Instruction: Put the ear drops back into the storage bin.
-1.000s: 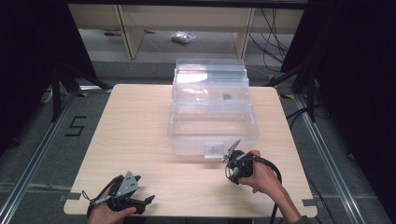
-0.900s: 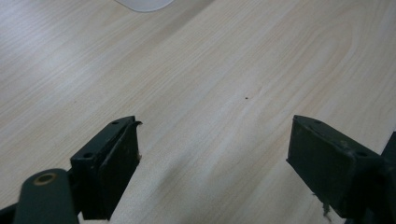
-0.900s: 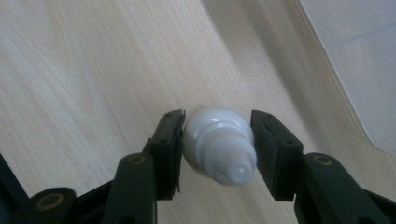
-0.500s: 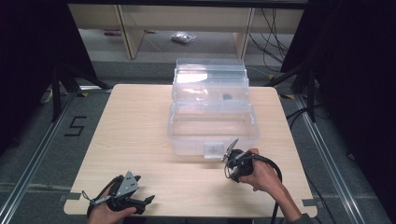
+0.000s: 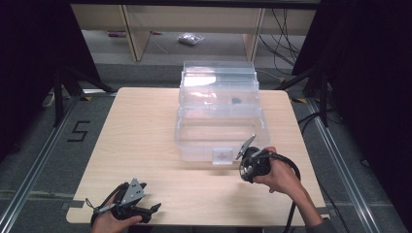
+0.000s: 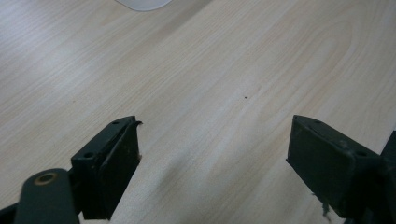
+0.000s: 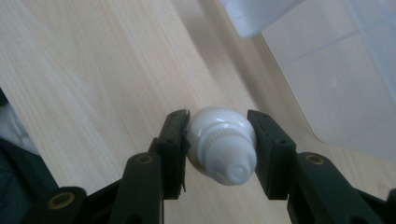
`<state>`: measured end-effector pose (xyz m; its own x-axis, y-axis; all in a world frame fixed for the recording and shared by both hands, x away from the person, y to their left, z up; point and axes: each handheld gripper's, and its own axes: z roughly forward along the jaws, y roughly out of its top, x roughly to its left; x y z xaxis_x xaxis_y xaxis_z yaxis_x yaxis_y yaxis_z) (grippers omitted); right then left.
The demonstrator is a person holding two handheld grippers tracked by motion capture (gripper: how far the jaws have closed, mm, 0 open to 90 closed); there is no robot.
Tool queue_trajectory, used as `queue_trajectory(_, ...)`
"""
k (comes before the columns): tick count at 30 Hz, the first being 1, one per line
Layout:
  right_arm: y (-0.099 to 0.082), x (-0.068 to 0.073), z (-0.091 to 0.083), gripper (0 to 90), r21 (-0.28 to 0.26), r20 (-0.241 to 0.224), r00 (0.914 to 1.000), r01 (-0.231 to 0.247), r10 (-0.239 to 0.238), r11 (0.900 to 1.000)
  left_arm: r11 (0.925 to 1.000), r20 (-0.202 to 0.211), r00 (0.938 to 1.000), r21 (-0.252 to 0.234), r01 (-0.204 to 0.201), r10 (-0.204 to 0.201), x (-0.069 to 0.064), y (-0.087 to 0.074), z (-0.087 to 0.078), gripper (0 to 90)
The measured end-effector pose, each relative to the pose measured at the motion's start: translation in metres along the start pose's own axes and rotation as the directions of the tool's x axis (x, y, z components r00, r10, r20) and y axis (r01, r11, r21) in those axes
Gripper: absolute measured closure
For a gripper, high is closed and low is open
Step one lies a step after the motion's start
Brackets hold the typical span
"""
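The pale wood worktop [image 5: 145, 136] lies bare across its left half and along its near edge. The right tongs [image 7: 219, 144] are clamped on a small white bottle [image 7: 222, 144], held between both pads just beside the clear plastic box [image 5: 218, 121]. The left tongs [image 6: 215, 163] stand apart at the near-left corner. Grey floor surrounds it.

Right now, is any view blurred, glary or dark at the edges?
High view: dark at both sides, glare on the clear box's lid. Right gripper view: white bottle soft, very close to the lens. Left gripper view: left gripper casts a faint shadow on the table.
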<state>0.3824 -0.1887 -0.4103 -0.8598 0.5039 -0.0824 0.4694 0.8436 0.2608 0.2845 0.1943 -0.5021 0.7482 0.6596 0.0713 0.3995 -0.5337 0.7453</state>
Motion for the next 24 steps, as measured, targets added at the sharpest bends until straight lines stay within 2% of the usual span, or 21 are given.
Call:
queue_trajectory(1, 0.0, -0.002, -0.002, 60.2, 0.002, -0.001, 1.0, 0.007, -0.007, 1.0, 1.0, 0.0, 1.0, 0.0, 0.001, -0.001, 0.0, 0.0, 0.0, 16.4)
queue_trajectory(2, 0.0, -0.002, -0.005, 60.2, 0.002, 0.002, 1.0, -0.009, 0.009, 1.0, 1.0, 0.0, 1.0, 0.001, 0.001, -0.001, 0.0, 0.0, 0.0, 16.4)
queue_trajectory(3, 0.0, -0.003, -0.007, 60.2, 0.001, 0.003, 1.0, -0.001, 0.001, 1.0, 0.9998, -0.006, 0.9999, 0.014, -0.016, 0.016, 0.001, 0.0, 0.0, 16.4)
queue_trajectory(7, 0.002, -0.009, -0.018, 60.2, -0.007, 0.009, 1.0, 0.0, 0.0, 1.0, 1.0, 0.001, 1.0, 0.0, 0.001, -0.001, 0.0, 0.0, 0.0, 16.4)
queue_trajectory(8, 0.002, -0.01, -0.022, 60.1, -0.006, 0.01, 1.0, 0.0, 0.0, 1.0, 0.9997, -0.005, 0.9998, 0.017, -0.019, 0.019, 0.002, 0.0, -0.001, 16.4)
queue_trajectory(10, 0.003, -0.012, -0.028, 60.1, -0.006, 0.017, 0.9998, -0.004, 0.004, 1.0, 0.9999, -0.004, 1.0, 0.009, -0.007, 0.007, 0.001, 0.0, 0.0, 16.4)
queue_trajectory(13, 0.005, -0.016, -0.036, 60.2, -0.011, 0.02, 0.9998, 0.007, -0.006, 0.9999, 0.9997, -0.007, 0.9999, 0.016, -0.016, 0.016, 0.001, 0.0, 0.0, 16.3)
queue_trajectory(16, 0.008, -0.019, -0.044, 60.2, -0.018, 0.027, 0.9996, 0.003, -0.003, 0.9998, 0.9999, -0.005, 1.0, 0.01, -0.004, 0.004, 0.001, 0.0, 0.0, 16.4)
queue_trajectory(20, 0.012, -0.024, -0.054, 60.2, -0.031, 0.025, 0.9996, -0.009, 0.01, 0.9995, 0.9999, -0.012, 0.9998, 0.01, -0.012, 0.012, 0.002, 0.0, 0.0, 16.4)
queue_trajectory(22, 0.015, -0.027, -0.059, 60.2, -0.037, 0.027, 0.9996, 0.013, -0.012, 0.9992, 0.9999, -0.012, 0.9999, 0.01, -0.012, 0.013, 0.002, 0.0, 0.0, 16.4)
queue_trajectory(24, 0.017, -0.029, -0.062, 60.2, -0.039, 0.026, 0.9996, -0.005, 0.006, 0.9992, 0.9999, -0.011, 0.9999, 0.01, -0.012, 0.012, 0.002, 0.0, 0.0, 16.4)
